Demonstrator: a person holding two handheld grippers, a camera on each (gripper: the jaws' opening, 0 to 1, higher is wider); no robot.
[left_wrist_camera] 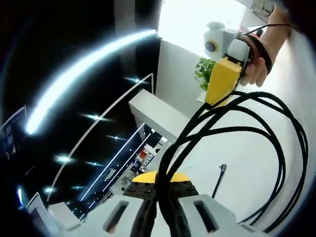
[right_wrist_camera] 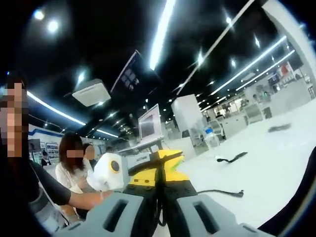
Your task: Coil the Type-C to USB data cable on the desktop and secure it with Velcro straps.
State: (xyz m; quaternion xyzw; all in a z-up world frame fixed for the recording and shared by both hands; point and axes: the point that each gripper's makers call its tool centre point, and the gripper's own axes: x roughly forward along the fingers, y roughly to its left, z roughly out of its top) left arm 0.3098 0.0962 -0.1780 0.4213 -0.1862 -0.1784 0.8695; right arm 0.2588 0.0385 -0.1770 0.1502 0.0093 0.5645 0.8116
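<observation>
You've got the cable (left_wrist_camera: 232, 118) looped between both grippers — left fingers (left_wrist_camera: 143, 215) and, it seems, right fingers (right_wrist_camera: 143, 210) clamped on it. Strap (right_wrist_camera: 232, 158) waits on the counter (right_wrist_camera: 276, 163) — securing remains.

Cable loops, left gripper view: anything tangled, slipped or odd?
Nothing damaged. The black cable hangs in uneven loops between both tongs, not yet a tidy coil. One plug end dangles free over the white desktop.
</observation>
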